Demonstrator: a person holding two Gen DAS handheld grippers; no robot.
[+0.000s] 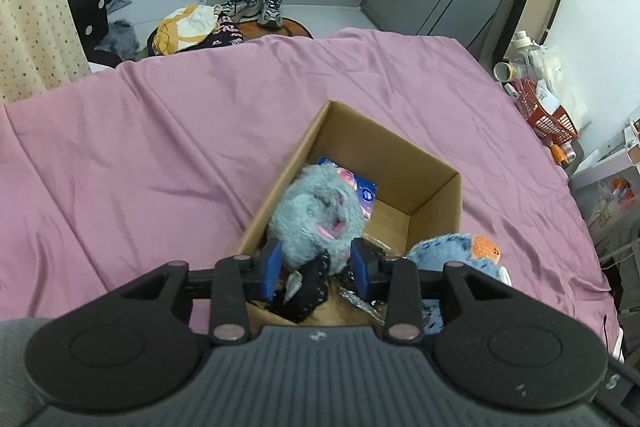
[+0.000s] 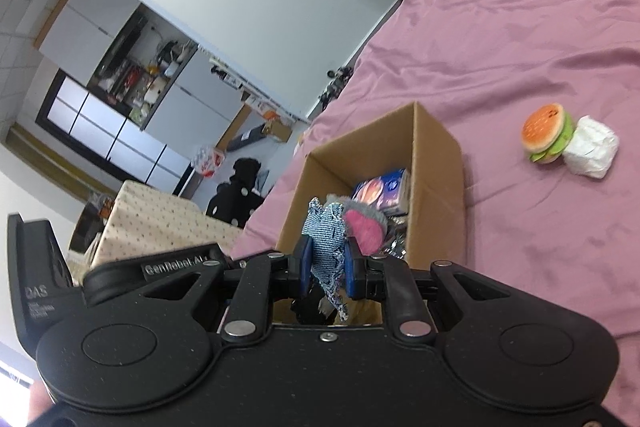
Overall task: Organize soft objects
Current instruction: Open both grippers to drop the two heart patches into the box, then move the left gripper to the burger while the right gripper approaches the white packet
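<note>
An open cardboard box [image 1: 424,163] stands on the pink bed sheet [image 1: 160,147]. My left gripper [image 1: 318,267] is shut on a fluffy grey-blue plush toy [image 1: 316,215] and holds it over the box's near left side. A blue packet [image 1: 366,193] lies in the box. My right gripper [image 2: 328,263] is shut on a blue-and-white knitted cloth toy [image 2: 326,239] above the box [image 2: 436,155]; a grey and pink plush part [image 2: 362,225] sits just behind it. A burger plush [image 2: 546,133] and a white wrapped bundle [image 2: 590,147] lie on the sheet to the right.
Another blue plush with an orange patch [image 1: 460,251] sits at the box's right. A red basket [image 1: 548,115] and bottles stand beyond the bed's right edge. Shoes [image 1: 256,5] and clothes lie on the floor past the far edge.
</note>
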